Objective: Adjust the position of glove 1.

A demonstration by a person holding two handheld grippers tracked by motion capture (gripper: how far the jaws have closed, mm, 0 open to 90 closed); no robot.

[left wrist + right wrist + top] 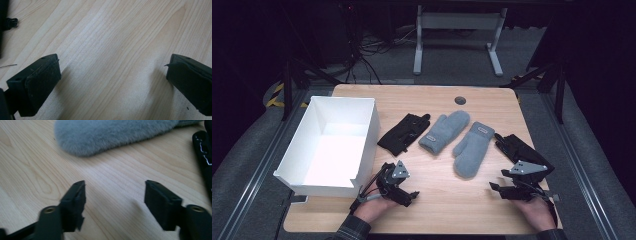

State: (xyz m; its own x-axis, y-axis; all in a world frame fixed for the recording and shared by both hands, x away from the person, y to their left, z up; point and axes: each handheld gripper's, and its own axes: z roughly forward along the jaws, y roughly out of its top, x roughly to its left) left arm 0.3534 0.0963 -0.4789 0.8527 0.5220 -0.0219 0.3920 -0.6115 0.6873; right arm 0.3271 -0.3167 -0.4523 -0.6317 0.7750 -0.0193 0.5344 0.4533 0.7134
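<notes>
Two grey mittens (459, 140) lie mid-tabletop (447, 200), flanked by black gloves (404, 132), beside a white box (332, 145); both grippers rest near the front edge. Left gripper (113, 82): fingers wide apart over bare wood. Right gripper (115, 200): fingers apart, empty, one mitten's (112, 135) tip just ahead, nothing between.

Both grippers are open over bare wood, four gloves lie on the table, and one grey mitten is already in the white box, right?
Not quite: the white box is empty in the high view. Both grey mittens lie on the table, between the two black gloves. The left gripper and right gripper are open over bare wood.
</notes>
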